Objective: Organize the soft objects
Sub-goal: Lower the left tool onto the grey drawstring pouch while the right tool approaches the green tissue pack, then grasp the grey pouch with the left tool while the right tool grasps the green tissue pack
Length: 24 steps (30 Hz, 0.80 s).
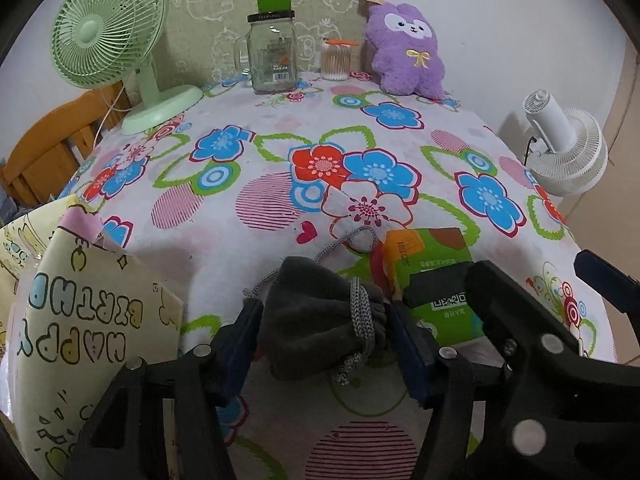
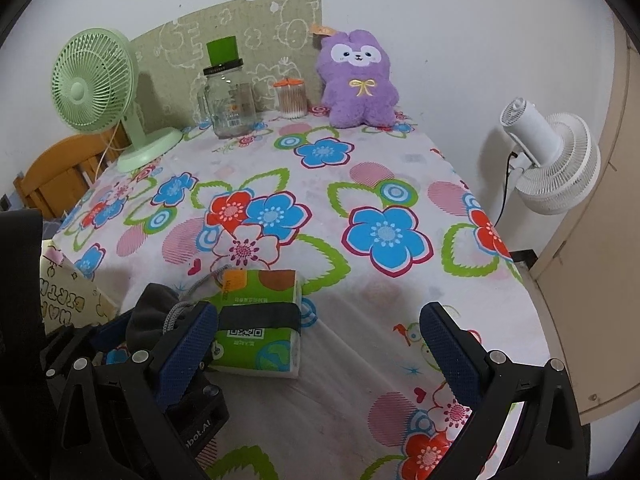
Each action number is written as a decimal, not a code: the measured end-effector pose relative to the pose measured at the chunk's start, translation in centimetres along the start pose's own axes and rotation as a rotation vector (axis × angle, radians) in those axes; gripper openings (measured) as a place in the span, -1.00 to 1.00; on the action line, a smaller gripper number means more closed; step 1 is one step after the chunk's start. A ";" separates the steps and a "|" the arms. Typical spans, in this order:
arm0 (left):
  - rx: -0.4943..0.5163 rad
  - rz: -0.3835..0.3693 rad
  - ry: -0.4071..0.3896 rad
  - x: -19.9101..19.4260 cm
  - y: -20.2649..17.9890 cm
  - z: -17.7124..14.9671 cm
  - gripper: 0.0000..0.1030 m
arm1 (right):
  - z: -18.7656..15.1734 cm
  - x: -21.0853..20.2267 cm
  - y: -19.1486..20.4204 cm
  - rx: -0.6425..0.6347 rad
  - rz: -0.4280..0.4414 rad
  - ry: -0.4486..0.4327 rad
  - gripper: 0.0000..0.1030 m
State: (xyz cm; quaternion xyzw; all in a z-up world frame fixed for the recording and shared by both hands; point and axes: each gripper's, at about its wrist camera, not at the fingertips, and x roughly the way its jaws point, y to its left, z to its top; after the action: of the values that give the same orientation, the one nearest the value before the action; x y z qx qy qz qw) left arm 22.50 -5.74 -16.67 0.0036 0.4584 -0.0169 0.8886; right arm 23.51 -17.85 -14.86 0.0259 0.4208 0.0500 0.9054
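Grey drawstring cloth pouch (image 1: pixel 320 320) sits pinched in my left gripper (image 1: pixel 320 316); right gripper (image 2: pixel 316 344) gapes empty, green tissue pack (image 2: pixel 260 320) and purple plush toy (image 1: pixel 406 50) left.

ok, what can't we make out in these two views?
- Pouch, left view: its near end sits behind the left gripper; whether the pads press it is unclear.
- Tissue pack, right view: left edge behind a finger.
- Gift bag, both views: cut off by the frame edge.

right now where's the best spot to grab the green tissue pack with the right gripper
Grip the green tissue pack across its short width, at the black band. Come from above and the near side with the right gripper, since the pack lies flat and the grey drawstring pouch crowds its left edge.
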 end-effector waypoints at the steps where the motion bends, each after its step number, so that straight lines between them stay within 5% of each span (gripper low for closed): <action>1: 0.004 -0.002 -0.001 0.0 0.0 0.0 0.23 | 0.0 0.1 0.1 -0.004 -0.001 0.001 0.98; 19: 0.042 0.026 -0.003 -0.6 0.4 -0.8 0.20 | -0.2 2.8 2.8 -0.050 0.053 0.062 0.98; 24: 0.045 0.028 0.008 -0.3 0.5 -1.0 0.20 | -0.3 3.8 3.1 -0.055 0.053 0.103 0.73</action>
State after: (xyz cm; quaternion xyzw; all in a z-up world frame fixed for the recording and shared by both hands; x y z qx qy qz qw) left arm 21.55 -5.26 -16.96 0.0299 0.4613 -0.0147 0.8866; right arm 25.45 -14.34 -17.66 0.0092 0.4642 0.0867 0.8814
